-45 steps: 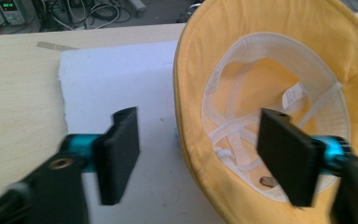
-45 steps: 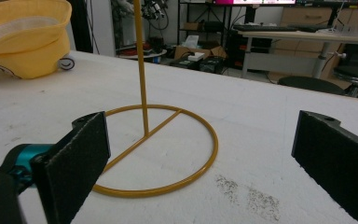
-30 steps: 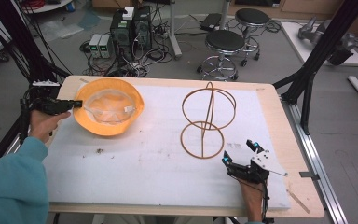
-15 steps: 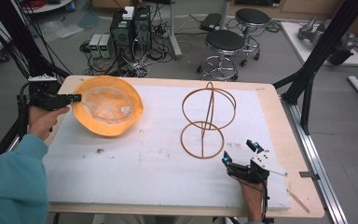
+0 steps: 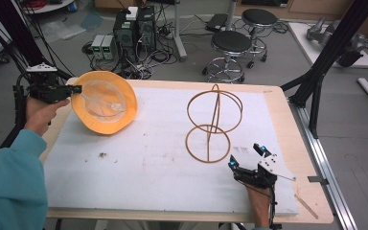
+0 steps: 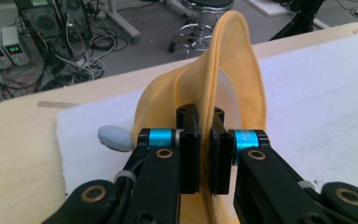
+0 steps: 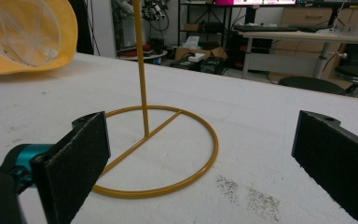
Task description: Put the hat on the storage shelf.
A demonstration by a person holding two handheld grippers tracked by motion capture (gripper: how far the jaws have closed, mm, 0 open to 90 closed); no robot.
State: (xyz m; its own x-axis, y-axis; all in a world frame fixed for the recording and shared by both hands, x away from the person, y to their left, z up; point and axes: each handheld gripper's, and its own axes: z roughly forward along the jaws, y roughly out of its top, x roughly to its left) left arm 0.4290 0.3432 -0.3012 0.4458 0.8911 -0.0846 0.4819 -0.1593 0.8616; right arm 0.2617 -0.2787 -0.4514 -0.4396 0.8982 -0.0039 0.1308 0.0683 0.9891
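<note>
A yellow-orange bucket hat (image 5: 104,103) with a clear inner lining hangs tilted over the table's back left, its opening facing the stand. My left gripper (image 5: 76,89) is shut on the hat's brim from the left. In the left gripper view the brim (image 6: 233,70) runs edge-on between the pressed pads of that gripper (image 6: 205,140). A golden wire hat stand (image 5: 213,122) with a ring base and a domed top stands mid-table. My right gripper (image 5: 246,156) rests open near the front right, just short of the stand's base. In the right gripper view, my open right gripper (image 7: 200,154) frames the stand's pole (image 7: 142,84), with the hat (image 7: 28,32) far off.
A white foam mat (image 5: 148,167) covers the wooden table (image 5: 287,124). A small grey-blue lump (image 6: 114,138) lies near the mat's back left corner. Stools (image 5: 232,45), power units and cables stand on the floor beyond. Black frame struts (image 5: 326,62) rise at the right.
The left gripper has risen with the hat, whose brim lifted off the mat and tilted upright. The right gripper has stayed still.
</note>
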